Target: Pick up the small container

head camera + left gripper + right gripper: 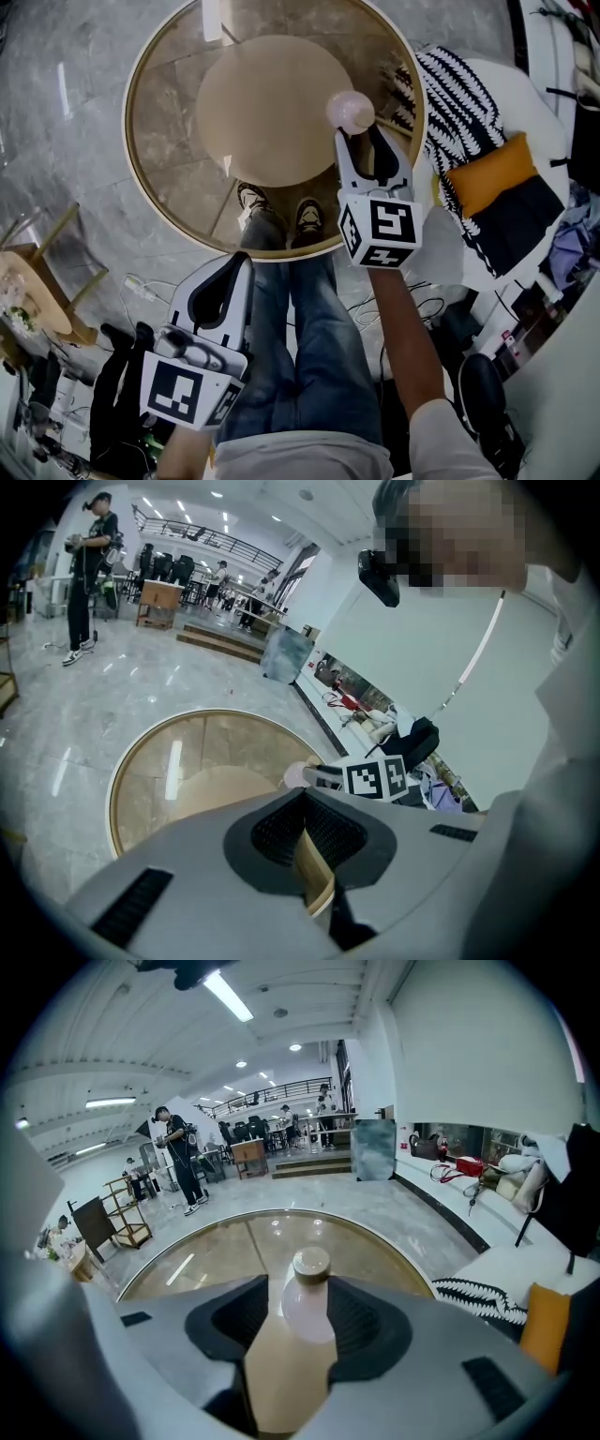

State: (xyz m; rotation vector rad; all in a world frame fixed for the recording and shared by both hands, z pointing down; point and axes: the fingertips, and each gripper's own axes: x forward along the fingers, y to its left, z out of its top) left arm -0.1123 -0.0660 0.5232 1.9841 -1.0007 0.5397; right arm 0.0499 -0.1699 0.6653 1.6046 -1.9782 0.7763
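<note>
The right gripper (pixel 359 133) stands wide open, its two dark ribbed pads set either side of the small container (pixel 351 111). In the right gripper view, a strip of beige shows between the left pad and the container's body. The right pad lies close beside the body without pressing on it, so nothing is gripped. The left gripper (pixel 246 261) is closed to a narrow wedge with its pad tips meeting, and it holds nothing.

The small container is a pale pink bottle shape with a rounded, smooth body and a flat tan cap. It stands upright on the round glass surface (pixel 159 103), at the right edge of the beige disc (pixel 262 108) at the surface's middle. The surface is clear and glossy, ringed by a thin gold rim, and grey marble floor shows through it.

Both grippers have matte white shells, black textured pads and a cube with square black-and-white markers at the back.

The right forearm (pixel 405 337) reaches forward from a white sleeve, bare and nearly straight. It points its gripper forward and down over the near-right part of the surface. The left gripper is held low and back beside the person's jeans (pixel 300 328), angled the same way, with its tip just short of the gold rim.
</note>
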